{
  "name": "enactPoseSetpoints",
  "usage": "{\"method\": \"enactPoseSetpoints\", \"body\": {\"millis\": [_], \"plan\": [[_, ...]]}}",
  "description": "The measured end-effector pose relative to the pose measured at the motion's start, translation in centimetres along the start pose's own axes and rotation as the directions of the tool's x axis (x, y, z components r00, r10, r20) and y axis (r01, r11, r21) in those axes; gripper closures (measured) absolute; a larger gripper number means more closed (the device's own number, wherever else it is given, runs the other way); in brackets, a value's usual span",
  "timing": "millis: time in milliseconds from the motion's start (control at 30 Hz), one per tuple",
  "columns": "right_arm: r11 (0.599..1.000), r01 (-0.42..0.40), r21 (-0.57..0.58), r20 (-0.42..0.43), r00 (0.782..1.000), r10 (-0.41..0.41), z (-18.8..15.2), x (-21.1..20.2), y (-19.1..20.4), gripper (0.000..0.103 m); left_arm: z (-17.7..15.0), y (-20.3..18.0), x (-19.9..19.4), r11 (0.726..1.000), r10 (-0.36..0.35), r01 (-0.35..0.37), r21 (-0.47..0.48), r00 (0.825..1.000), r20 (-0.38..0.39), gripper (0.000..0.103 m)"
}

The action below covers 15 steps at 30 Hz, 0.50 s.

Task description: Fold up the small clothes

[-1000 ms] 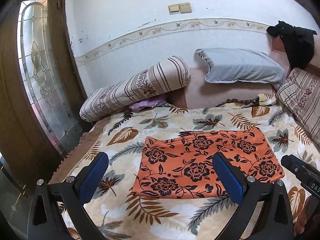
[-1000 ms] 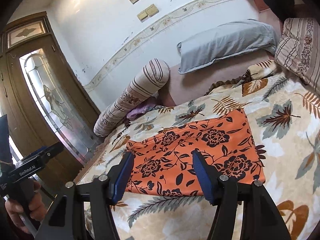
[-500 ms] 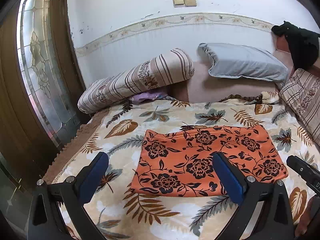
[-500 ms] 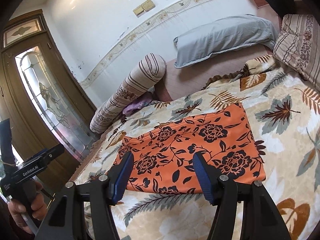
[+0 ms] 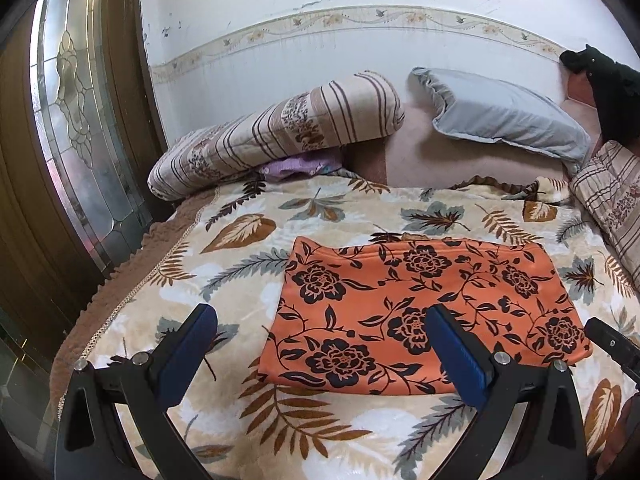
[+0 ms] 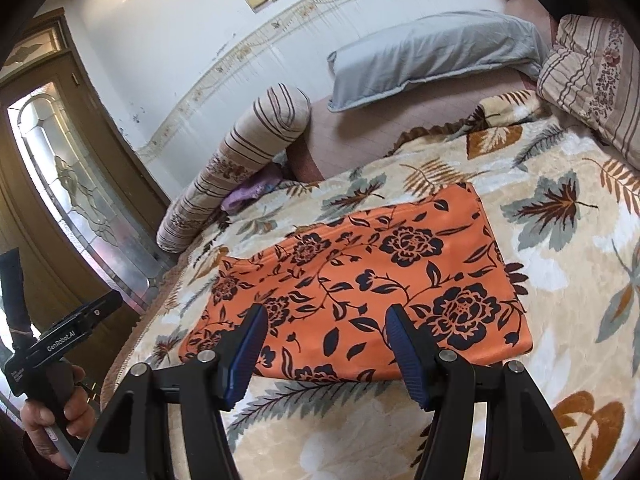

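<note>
An orange cloth with black flowers (image 5: pixel 424 312) lies flat in a rectangle on the leaf-patterned blanket (image 5: pixel 248 240); it also shows in the right wrist view (image 6: pixel 360 288). My left gripper (image 5: pixel 320 356) is open and empty, above the cloth's near left edge. My right gripper (image 6: pixel 324 352) is open and empty, above the cloth's near edge. Neither touches the cloth. The left gripper's body (image 6: pixel 60 344) shows in the right wrist view, held in a hand.
A striped bolster (image 5: pixel 280 136) and a grey pillow (image 5: pixel 500 120) lie at the wall. A striped cushion (image 5: pixel 612 204) is at the right. A purple cloth (image 5: pixel 296 168) lies under the bolster. A glass-panelled door (image 5: pixel 76 128) stands left of the bed.
Both grippers have moved closer to the bed and tilted down a little; the cloth looks larger and lies unmoved. Both stay open.
</note>
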State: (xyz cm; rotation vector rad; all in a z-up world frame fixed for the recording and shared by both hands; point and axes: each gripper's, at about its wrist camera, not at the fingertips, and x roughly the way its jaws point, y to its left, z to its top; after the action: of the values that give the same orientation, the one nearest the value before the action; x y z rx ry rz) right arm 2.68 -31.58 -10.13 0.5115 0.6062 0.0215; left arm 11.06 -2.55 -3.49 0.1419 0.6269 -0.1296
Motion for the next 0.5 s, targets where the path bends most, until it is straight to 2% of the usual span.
{"method": "enactPoseSetpoints", "body": {"millis": [333,433,500], "plan": [[0.99,0.12,0.08,-0.09,0.99,-0.113,0.1,4.1,-2.8,0.038,-0.8,1.1,4.8,1.0,0.014,-0.013,0.005,0.999,-0.046,0.0],[0.98,0.148,0.132,-0.107,0.985,-0.134,0.1,4.9,-4.4,0.038,-1.9,1.4,7.5,0.999,0.039,-0.038,0.021,0.997,-0.071,0.0],[0.972,0.174,0.16,-0.128,0.98,-0.154,0.0,5.5,-5.4,0.038,-3.1,1.7,9.9,0.998,0.052,-0.049,0.03,0.992,-0.114,0.0]]}}
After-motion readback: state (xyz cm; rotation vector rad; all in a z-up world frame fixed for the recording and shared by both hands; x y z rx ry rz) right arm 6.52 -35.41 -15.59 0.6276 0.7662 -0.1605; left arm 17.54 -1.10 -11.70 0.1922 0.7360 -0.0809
